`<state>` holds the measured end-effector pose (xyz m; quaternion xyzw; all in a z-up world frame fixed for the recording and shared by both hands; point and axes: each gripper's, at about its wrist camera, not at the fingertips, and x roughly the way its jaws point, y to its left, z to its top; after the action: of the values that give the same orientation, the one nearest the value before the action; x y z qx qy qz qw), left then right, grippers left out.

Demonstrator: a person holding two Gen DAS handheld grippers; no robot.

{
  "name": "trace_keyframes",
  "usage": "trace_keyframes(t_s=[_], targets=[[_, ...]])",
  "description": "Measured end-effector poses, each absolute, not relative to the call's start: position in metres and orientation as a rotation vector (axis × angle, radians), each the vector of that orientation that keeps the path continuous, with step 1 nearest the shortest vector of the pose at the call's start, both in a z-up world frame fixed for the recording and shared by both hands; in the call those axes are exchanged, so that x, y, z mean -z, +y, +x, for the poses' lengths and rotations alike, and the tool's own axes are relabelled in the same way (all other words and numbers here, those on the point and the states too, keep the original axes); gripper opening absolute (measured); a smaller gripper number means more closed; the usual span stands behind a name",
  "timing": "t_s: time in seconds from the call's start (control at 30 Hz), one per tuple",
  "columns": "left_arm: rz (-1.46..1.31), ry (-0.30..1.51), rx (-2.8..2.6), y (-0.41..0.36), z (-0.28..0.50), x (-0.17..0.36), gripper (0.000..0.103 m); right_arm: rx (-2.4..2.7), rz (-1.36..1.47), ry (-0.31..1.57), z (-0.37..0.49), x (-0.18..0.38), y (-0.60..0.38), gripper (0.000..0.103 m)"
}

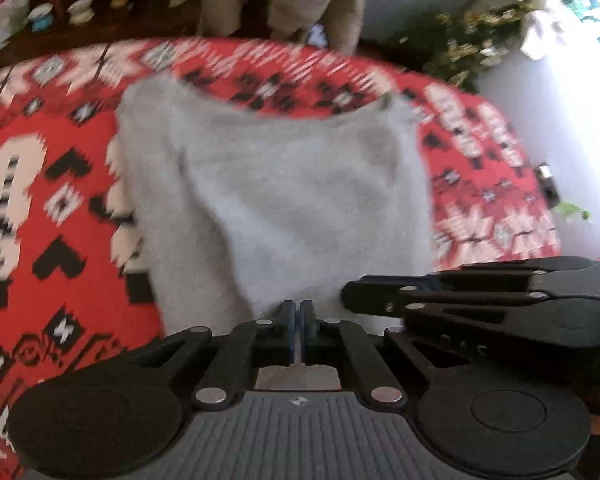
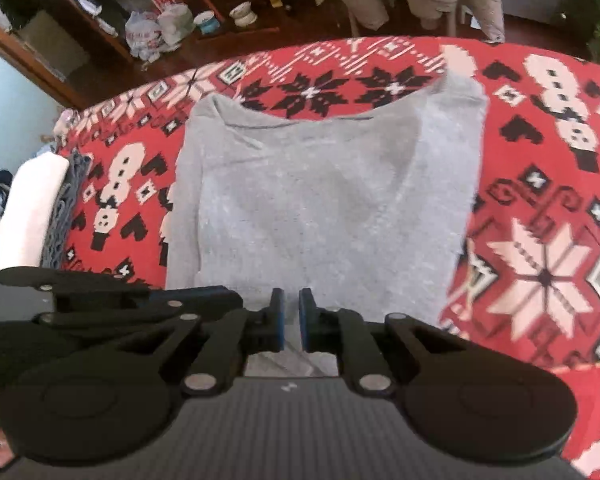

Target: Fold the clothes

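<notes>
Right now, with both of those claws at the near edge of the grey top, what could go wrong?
Two risks, I think. The left gripper looks nearly shut, yet whether it really pinches the grey garment is unclear, so a lift could slip. The right gripper shows a small gap; it may catch nothing. Both sit close together, so raising the hem could bunch it on the red patterned cloth.

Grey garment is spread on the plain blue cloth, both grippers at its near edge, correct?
Not quite: the cloth is red with a black-and-white pattern, not plain blue, as the right wrist view shows. The grey garment is spread on it, with the left gripper and right gripper at its near edge.
</notes>
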<state>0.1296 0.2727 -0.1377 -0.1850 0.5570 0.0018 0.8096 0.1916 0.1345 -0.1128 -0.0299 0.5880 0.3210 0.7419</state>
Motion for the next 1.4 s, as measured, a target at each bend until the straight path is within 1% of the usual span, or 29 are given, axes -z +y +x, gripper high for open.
trace_keyframes(t_s=[0.07,0.2,0.33,0.53,0.67,0.83,0.93,1.13,1.4], targets=[[-0.428,1.202,-0.016,0.277,0.121,0.143,0.002,-0.707,-0.089,1.311,0.188,0.123,0.141,0.010],[-0.462,1.232,-0.026,0.282,0.109,0.139,0.002,-0.726,-0.098,1.328,0.176,0.125,0.136,0.010],[-0.510,1.173,-0.029,0.293,0.108,0.124,0.002,-0.732,-0.099,1.326,0.178,0.113,0.132,0.010],[-0.511,1.054,-0.073,0.316,0.143,0.108,0.002,-0.693,-0.071,1.241,0.214,0.094,0.140,0.011],[-0.518,1.019,-0.098,0.329,0.171,0.113,0.002,-0.675,-0.077,1.213,0.241,0.097,0.149,0.011],[-0.502,1.043,-0.125,0.338,0.193,0.133,0.002,-0.672,-0.081,1.201,0.270,0.109,0.166,0.011],[-0.498,1.057,-0.130,0.342,0.197,0.143,0.002,-0.656,-0.061,1.229,0.284,0.123,0.176,0.011],[-0.481,1.070,-0.110,0.346,0.197,0.141,0.003,-0.653,-0.107,1.231,0.290,0.138,0.193,0.011],[-0.508,1.076,-0.128,0.348,0.196,0.136,0.002,-0.692,-0.207,1.197,0.294,0.136,0.215,0.011]])
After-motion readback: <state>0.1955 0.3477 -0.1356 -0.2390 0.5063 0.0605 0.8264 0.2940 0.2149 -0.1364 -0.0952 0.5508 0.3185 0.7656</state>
